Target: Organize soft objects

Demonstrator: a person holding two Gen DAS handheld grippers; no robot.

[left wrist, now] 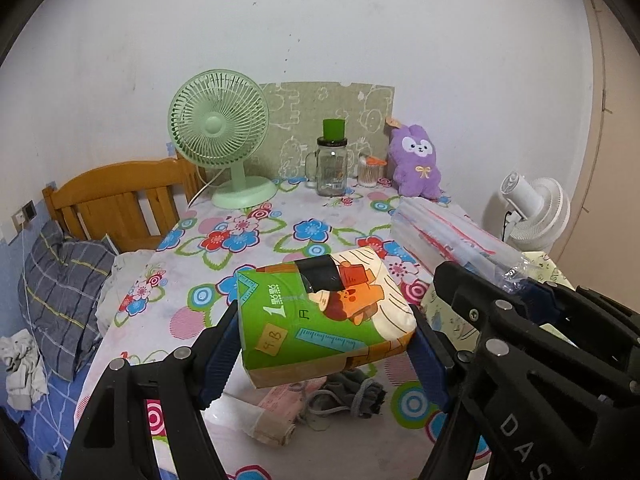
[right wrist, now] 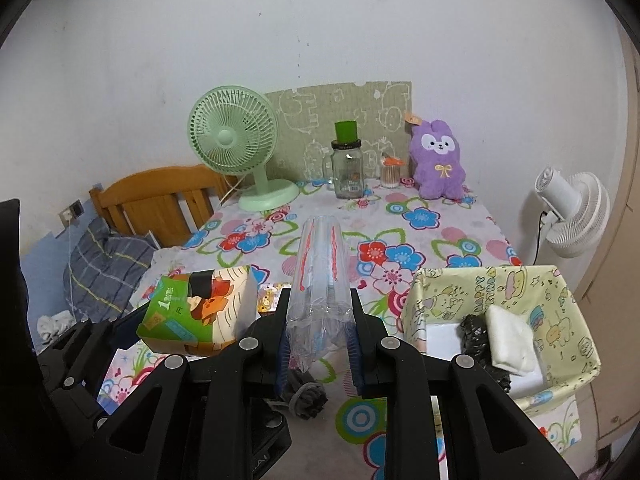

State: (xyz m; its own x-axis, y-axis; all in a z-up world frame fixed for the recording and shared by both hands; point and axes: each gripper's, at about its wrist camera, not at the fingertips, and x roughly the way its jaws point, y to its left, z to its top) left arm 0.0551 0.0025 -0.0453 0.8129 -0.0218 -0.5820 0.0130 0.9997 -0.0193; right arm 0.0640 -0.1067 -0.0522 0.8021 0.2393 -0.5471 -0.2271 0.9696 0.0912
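My left gripper (left wrist: 322,344) is shut on a green and cream tissue pack (left wrist: 324,316) and holds it above the flowered table; the pack also shows in the right wrist view (right wrist: 200,308). My right gripper (right wrist: 320,340) is shut on a clear plastic-wrapped pack with red stripes (right wrist: 320,268), seen from the left wrist too (left wrist: 448,236). A yellow fabric-lined box (right wrist: 568,292) stands at the right and holds a white cloth (right wrist: 510,340) and a black bundle (right wrist: 474,330). A grey sock (right wrist: 306,396) and a pink pack (left wrist: 280,408) lie on the table below the grippers.
At the table's far edge stand a green fan (right wrist: 236,148), a glass jar with a green lid (right wrist: 347,164), a cotton swab pot (right wrist: 390,172) and a purple plush rabbit (right wrist: 438,160). A wooden bed with a plaid pillow (right wrist: 104,268) lies left; a white fan (right wrist: 572,212) stands right.
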